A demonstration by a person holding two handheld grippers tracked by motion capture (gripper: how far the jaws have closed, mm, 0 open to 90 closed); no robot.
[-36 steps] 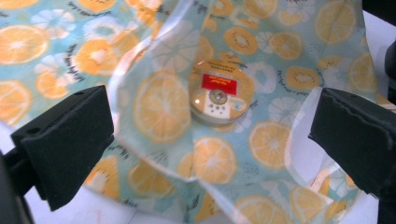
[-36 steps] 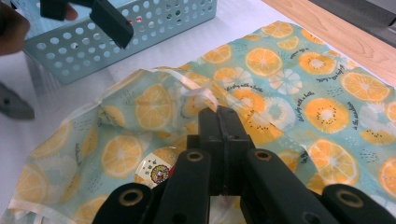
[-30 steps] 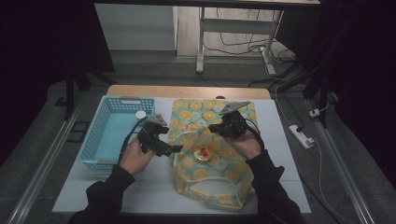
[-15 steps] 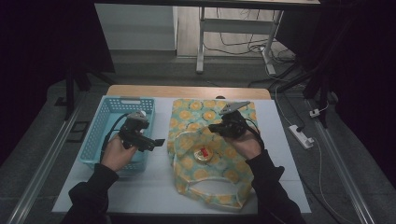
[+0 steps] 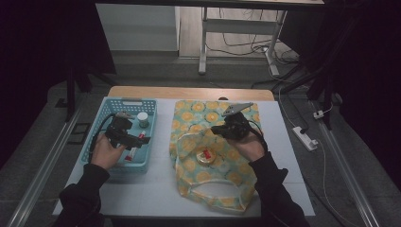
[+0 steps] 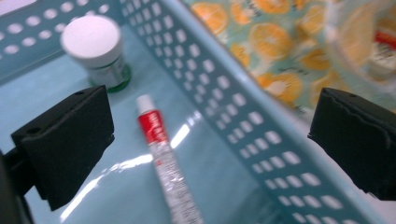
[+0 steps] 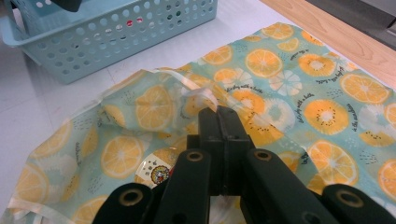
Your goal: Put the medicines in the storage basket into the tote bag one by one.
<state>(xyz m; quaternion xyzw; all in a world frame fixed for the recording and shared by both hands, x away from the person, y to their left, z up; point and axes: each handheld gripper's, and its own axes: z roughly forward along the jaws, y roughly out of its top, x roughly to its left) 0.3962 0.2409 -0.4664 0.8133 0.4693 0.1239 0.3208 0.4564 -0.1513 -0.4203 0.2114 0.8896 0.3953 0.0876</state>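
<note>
A fabric bag (image 5: 215,142) printed with orange slices lies flat on the white table. A round tin with a red label (image 5: 206,156) sits in the bag's mouth, seen too as the tin (image 7: 158,173). My right gripper (image 5: 219,129) is shut on the bag's upper edge, and its jaws (image 7: 219,112) pinch the bag (image 7: 289,107) and hold the mouth up. My left gripper (image 5: 135,138) hovers open inside the blue basket (image 5: 105,118). Between its jaws (image 6: 210,140) lies a red and white tube (image 6: 159,149), untouched. A small jar with a white lid (image 6: 95,49) stands behind it.
The basket wall (image 6: 233,112) runs between the tube and the bag (image 6: 266,51). In the high view the jar (image 5: 143,119) stands at the basket's far side. Bare white table (image 5: 142,189) lies in front of the basket. A power strip (image 5: 306,138) rests off the table's right edge.
My left gripper has moved left, from beside the bag's mouth to over the blue basket. The right gripper and the bag have stayed put.
</note>
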